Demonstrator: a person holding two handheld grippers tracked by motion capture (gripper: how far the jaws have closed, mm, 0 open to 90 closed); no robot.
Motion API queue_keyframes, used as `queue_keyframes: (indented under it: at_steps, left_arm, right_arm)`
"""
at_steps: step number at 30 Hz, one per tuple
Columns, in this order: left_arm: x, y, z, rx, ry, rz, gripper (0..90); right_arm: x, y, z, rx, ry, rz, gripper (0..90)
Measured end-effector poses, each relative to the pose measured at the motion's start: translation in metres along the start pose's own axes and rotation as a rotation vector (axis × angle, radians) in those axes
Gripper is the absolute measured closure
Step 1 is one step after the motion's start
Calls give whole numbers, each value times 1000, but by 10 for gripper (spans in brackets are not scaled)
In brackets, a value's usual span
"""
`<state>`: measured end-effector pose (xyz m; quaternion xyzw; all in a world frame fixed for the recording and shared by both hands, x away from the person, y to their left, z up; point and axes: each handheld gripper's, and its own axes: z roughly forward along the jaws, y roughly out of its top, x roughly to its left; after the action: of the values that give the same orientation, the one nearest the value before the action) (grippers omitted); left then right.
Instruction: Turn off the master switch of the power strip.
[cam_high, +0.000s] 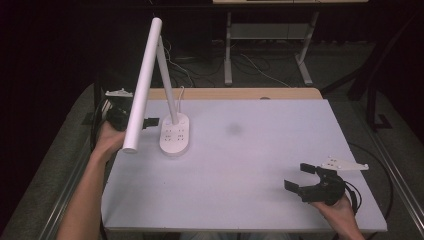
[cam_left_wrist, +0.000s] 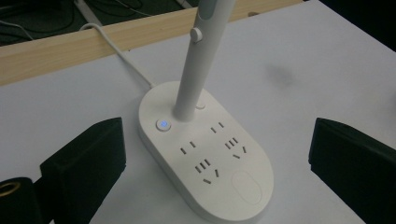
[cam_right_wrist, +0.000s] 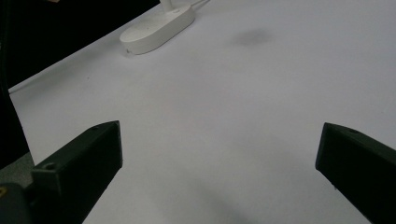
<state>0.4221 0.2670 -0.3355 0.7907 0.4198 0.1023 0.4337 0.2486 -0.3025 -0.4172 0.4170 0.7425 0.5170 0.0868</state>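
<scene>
A white desk lamp stands at the table's back left. Its oval base (cam_high: 175, 136) carries several sockets, and a long bar head (cam_high: 142, 82) leans forward over the left edge. My left gripper (cam_high: 152, 121) is open just left of the base, partly hidden behind the bar head. In the left gripper view the base (cam_left_wrist: 233, 186) lies between and beyond the open left gripper (cam_left_wrist: 217, 137), untouched; a small round button (cam_left_wrist: 163, 124) glows blue beside the stem (cam_left_wrist: 198, 65). My right gripper (cam_high: 298, 176) rests open and holds nothing at the front right, and the right gripper (cam_right_wrist: 219, 140) points across the table toward the base (cam_right_wrist: 159, 28).
The white table top (cam_high: 260, 160) has a faint dark smudge (cam_high: 233, 130) near the middle. A wooden strip (cam_high: 240, 93) runs along its back edge. The lamp's white cable (cam_left_wrist: 116, 49) runs from the base over that strip. Table legs and loose cables stand on the floor behind.
</scene>
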Motion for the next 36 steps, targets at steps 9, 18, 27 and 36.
queue_keyframes:
  at_steps: [9, 18, 27, 36]
  left_arm:
    - [5, 9, 6, 24, 30, -2, 83]
    - [9, 13, 14, 37, 61, -10, 157]
    - [16, 16, 20, 5, 54, -70, 302]
    - [25, 14, 28, -20, 35, -113, 406]
  right_arm:
    - [-2, 0, -2, -2, -9, 2, 1]
    - [-4, -1, -4, -7, -16, 2, 1]
    - [-6, -2, -7, -13, -24, 13, 1]
    - [-8, -3, -8, -18, -31, 18, 1]
